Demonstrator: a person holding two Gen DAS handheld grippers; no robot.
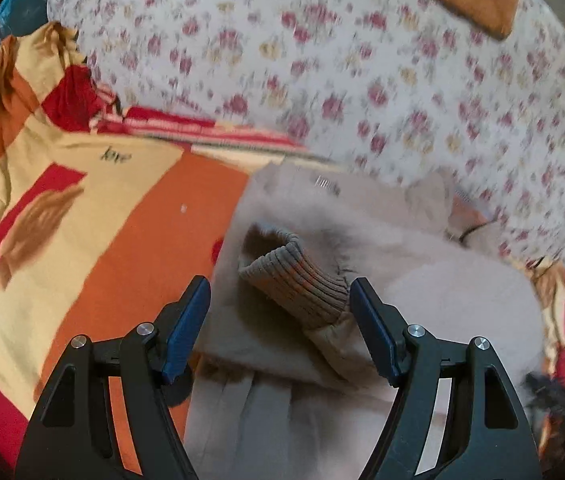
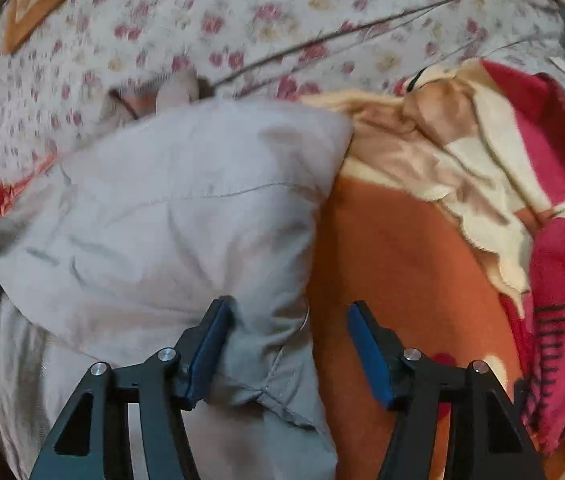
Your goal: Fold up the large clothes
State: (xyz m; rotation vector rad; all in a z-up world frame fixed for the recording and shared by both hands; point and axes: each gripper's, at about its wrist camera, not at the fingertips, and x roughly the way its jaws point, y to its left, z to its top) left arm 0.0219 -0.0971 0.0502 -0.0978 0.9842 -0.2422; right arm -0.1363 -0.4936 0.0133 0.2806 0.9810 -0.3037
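Pale beige padded jacket (image 1: 422, 280) on an orange patterned blanket (image 1: 142, 232); left gripper (image 1: 280, 308) released around its ribbed cuff (image 1: 302, 280), right gripper (image 2: 288, 336) released; the loose sleeve may unfold.

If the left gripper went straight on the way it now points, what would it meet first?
Most likely the ribbed cuff of the beige jacket, which lies between the open jaws of the left gripper; depth is unclear.

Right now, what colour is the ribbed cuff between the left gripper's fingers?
Brownish tan, darker than the pale beige jacket; the ribbed cuff shows best in the left wrist view.
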